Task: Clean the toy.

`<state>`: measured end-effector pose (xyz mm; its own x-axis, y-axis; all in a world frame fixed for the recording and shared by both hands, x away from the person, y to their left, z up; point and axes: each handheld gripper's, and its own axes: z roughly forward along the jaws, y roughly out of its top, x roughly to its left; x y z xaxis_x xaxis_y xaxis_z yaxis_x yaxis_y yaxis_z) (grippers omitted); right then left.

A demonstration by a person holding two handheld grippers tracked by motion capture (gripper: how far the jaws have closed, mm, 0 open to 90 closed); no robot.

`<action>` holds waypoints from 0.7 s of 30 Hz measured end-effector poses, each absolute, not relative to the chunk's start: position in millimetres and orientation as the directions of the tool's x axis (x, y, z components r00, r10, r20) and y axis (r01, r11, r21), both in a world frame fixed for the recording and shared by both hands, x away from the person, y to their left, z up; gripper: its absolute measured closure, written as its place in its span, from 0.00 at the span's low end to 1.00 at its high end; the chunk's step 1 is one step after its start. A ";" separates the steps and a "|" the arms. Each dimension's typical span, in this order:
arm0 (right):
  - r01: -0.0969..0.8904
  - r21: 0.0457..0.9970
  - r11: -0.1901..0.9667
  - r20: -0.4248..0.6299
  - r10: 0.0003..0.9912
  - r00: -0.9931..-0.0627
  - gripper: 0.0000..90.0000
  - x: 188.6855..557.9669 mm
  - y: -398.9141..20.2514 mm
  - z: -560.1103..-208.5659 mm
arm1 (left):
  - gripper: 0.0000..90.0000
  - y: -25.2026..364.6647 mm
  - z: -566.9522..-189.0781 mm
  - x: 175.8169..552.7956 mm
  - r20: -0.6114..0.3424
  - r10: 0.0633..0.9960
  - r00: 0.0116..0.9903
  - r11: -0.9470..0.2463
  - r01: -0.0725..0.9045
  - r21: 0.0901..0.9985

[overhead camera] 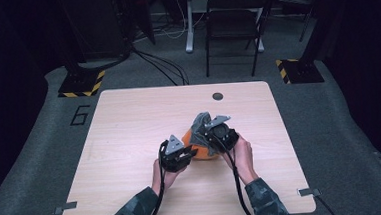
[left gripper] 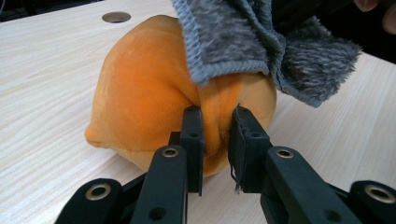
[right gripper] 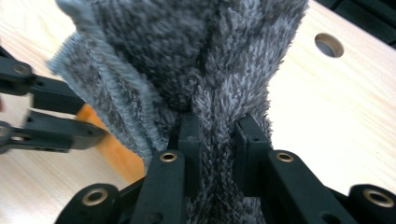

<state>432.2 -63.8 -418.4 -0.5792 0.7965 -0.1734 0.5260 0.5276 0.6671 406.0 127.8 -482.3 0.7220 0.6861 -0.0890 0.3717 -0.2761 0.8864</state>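
Big pale wooden table [overhead camera: 130,141] fills the middle of the high view, with a round hole [overhead camera: 218,96] near its far edge. On it, a little right of centre, sits the orange plush [left gripper: 144,93], a soft rounded lump lying on the wood between the two hands. Draped over its top and far side is the grey cloth [right gripper: 196,60], fuzzy, with a ribbed hem, bunched up and lifted off the plush on one side.

Left gripper [left gripper: 215,135] comes in low at the plush's near side, jaws clamped on a pinched fold of the orange fabric, the fold squeezed between the two black pads. Right gripper [right gripper: 218,140] sits above and just right of the plush, jaws closed tight on a gathered twist of the cloth, which runs up between them. The two grippers are close together, the plush between.
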 end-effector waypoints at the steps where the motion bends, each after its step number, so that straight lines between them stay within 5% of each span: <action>1: 0.545 0.663 0.513 -0.158 0.808 -0.568 0.84 431.8 -65.2 -418.0 | 0.85 127.5 -482.0 406.1 -0.085 0.687 0.722 -0.278 0.369 0.887; 21: 0.706 0.523 0.478 -0.124 0.862 -0.491 0.84 458.3 -101.2 -457.5 | 0.84 129.6 -483.8 408.3 -0.108 0.690 0.716 -0.259 0.383 0.886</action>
